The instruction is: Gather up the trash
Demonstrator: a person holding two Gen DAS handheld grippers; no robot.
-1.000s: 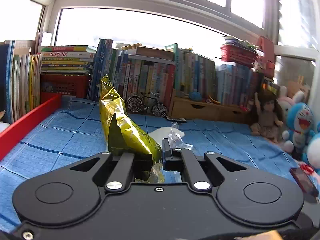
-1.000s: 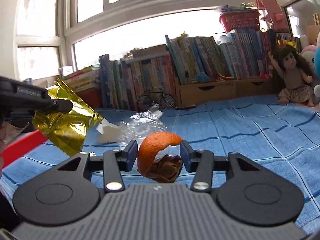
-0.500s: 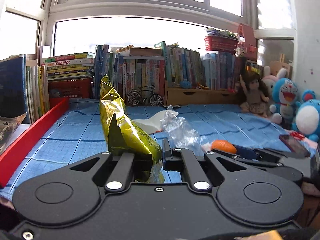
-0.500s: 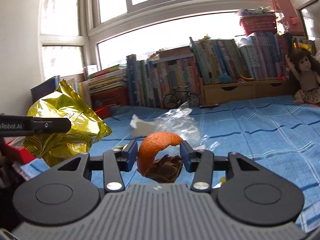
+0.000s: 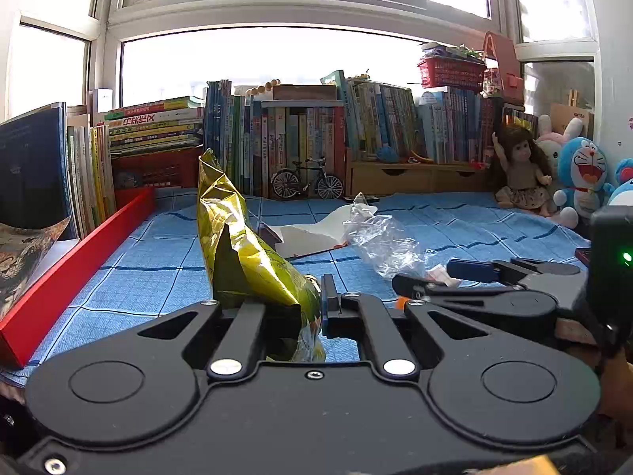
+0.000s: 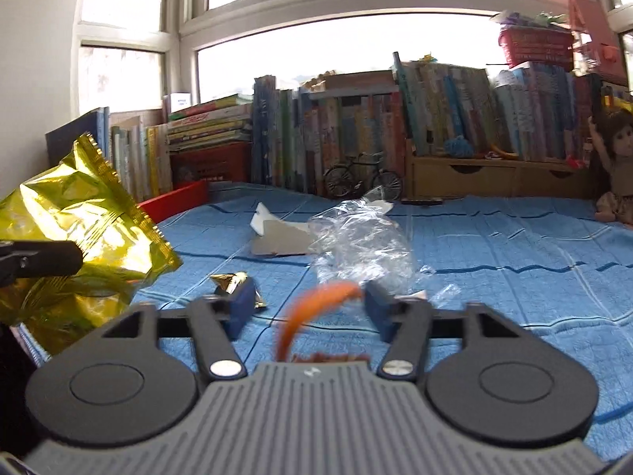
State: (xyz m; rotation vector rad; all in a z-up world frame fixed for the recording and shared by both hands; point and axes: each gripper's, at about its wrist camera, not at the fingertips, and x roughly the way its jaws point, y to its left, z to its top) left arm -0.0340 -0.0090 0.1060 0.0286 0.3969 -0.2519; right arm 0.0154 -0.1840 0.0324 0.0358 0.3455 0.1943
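Note:
My left gripper is shut on a crinkled gold snack bag, which stands up from the jaws; the same bag shows at the left of the right wrist view. My right gripper stands open, its blue pads wide apart. A blurred orange peel with something brown under it lies loose between them, touching neither pad. On the blue cloth ahead lie a clear plastic bag, a white paper scrap and a small gold wrapper. The right gripper shows low at the right in the left wrist view.
Rows of books line the back under the window, with a toy bicycle and wooden drawers in front. A red box wall runs along the left. A doll and plush toys sit at the right.
My right gripper has opened and let go of the orange peel, which now drops blurred between the pads. Both grippers have pulled back from the shelf. The left keeps its hold on the bag.

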